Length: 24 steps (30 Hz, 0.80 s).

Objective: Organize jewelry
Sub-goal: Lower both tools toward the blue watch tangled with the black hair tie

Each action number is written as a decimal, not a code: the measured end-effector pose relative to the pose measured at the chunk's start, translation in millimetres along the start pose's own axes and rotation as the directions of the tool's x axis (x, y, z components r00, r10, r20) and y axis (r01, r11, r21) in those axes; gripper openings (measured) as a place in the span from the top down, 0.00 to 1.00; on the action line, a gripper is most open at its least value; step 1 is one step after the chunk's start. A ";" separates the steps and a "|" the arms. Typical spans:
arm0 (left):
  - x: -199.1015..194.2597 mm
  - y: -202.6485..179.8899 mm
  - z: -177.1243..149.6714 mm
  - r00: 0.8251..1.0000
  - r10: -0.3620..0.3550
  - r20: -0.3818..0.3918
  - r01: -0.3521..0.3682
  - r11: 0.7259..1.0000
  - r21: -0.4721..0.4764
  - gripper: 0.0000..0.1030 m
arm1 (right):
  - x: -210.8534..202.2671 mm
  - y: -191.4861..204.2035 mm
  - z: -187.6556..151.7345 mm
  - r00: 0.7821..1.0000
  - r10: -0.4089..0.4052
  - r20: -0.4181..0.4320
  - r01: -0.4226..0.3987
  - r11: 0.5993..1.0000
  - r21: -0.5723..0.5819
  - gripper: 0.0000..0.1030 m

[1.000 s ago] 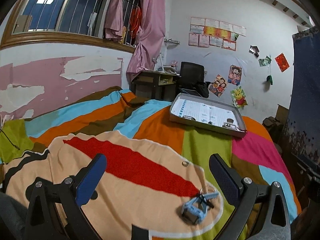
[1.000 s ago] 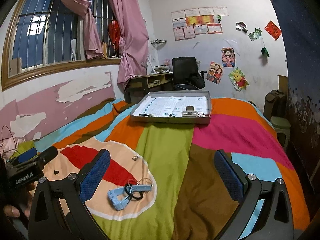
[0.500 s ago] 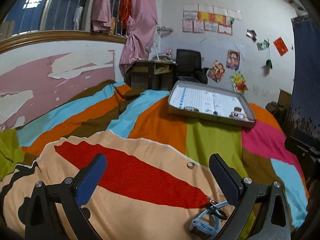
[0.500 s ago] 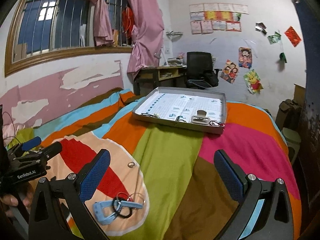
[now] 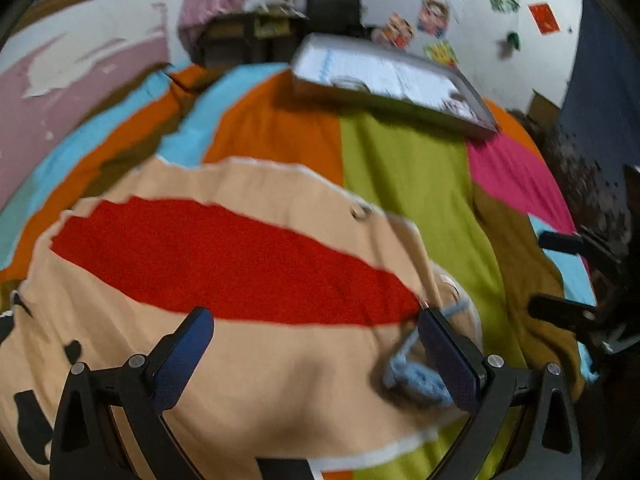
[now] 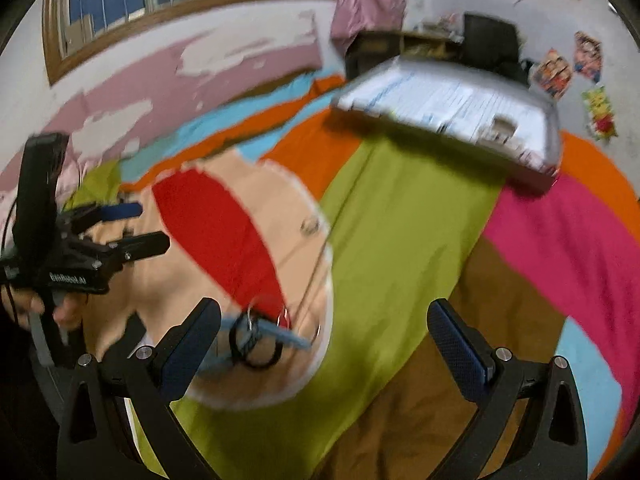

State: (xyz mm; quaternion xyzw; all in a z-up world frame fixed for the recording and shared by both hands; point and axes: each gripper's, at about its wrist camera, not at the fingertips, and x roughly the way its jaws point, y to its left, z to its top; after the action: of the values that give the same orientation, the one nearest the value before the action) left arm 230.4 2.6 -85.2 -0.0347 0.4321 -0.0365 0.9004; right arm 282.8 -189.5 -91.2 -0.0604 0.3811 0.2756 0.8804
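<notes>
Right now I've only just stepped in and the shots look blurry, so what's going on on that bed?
A person holds a pair of tongs in each hand over a striped bedspread. Both are open and hold nothing. The right tongs hang near a small pile: a light blue watch with a dark ring lying on it. The left tongs are beside the same pile. A grey tray sits farther up the bed. The jewelry is not yet picked up.

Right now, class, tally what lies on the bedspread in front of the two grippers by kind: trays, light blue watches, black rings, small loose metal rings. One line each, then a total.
Trays: 1, the grey tray at the far end
Light blue watches: 1, the blue watch
Black rings: 1, the black ring lying over the watch
Small loose metal rings: 1, the metal ring
Total: 4
</notes>
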 end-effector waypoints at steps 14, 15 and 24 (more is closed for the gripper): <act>11.7 -22.0 -20.3 0.978 -0.160 -0.135 0.167 0.985 0.044 0.21 | 31.3 25.7 -17.7 0.977 0.094 -0.192 -0.117 0.987 -0.112 0.56; 14.8 -19.4 -20.0 0.974 -0.174 -0.145 0.179 0.984 0.021 0.26 | 32.6 26.9 -17.9 0.975 0.097 -0.201 -0.123 0.985 -0.119 0.56; 50.2 -10.9 -18.6 0.919 -0.297 -0.261 0.266 0.953 -0.148 0.54 | 43.3 40.0 -22.4 0.962 0.111 -0.250 -0.155 0.974 -0.164 0.61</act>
State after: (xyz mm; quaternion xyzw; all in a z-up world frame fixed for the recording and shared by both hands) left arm 246.8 -13.6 -134.7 -0.1403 0.5468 -0.1464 0.8123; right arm 271.4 -143.9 -133.3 -0.1476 0.4607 0.3585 0.7984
